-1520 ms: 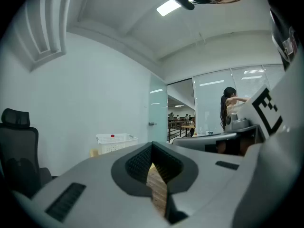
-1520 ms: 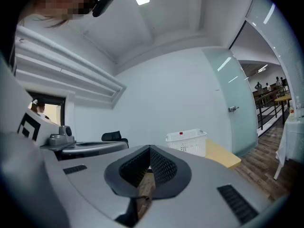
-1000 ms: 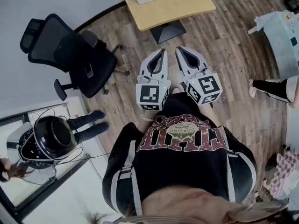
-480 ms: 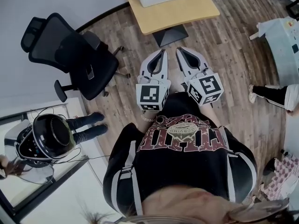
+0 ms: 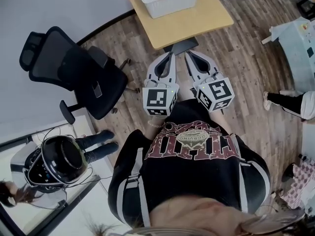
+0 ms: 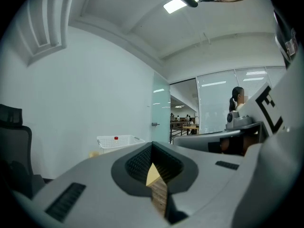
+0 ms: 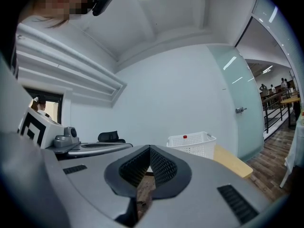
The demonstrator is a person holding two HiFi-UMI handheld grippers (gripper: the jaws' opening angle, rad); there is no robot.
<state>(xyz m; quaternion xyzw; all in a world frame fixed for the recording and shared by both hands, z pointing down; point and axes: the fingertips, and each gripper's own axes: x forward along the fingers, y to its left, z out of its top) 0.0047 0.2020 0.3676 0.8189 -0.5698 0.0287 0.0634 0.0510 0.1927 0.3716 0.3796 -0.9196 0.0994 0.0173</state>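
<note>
The basket (image 5: 170, 3) is white lattice, the table (image 5: 193, 21) tan (the chair (image 5: 78, 69) black).

A wood-plank floor (image 5: 246, 68) runs under a light wooden counter (image 5: 197, 19) and a black office chair (image 5: 74, 70) beside a plain white wall (image 6: 95, 94). A ceiling light panel (image 6: 174, 4) glows overhead. A frosted glass door (image 7: 235, 103) and glass partitions (image 6: 213, 103) close the far side.

Office (swivel chair (image 5: 74, 68), glass partitions (image 6: 223, 103))
</note>
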